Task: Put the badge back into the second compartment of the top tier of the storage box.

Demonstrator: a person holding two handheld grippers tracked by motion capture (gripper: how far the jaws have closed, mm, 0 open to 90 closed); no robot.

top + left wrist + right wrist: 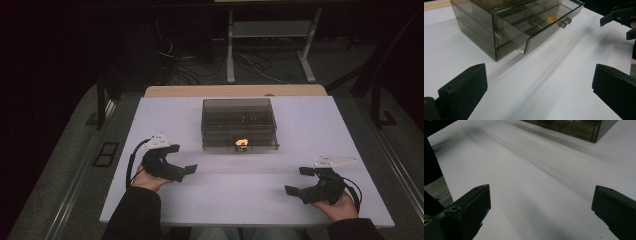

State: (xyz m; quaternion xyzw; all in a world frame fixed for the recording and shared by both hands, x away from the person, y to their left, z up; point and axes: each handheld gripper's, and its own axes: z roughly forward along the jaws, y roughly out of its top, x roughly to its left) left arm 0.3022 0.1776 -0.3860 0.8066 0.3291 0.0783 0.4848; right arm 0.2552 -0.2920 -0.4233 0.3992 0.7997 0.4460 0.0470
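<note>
While you are resting both hands near the table's [165, 200] front edge, the smoked drawer box [239, 124] is sitting at centre back, well apart from both tools. You are holding the left gripper [189, 170] wide open and empty, with the box ahead and to its right. You are holding the right gripper [299, 181] equally spread, gripping nothing, with the box ahead and to its left. One drawer [541, 21] is standing slightly out, showing a small gold item [552, 18] inside.
</note>
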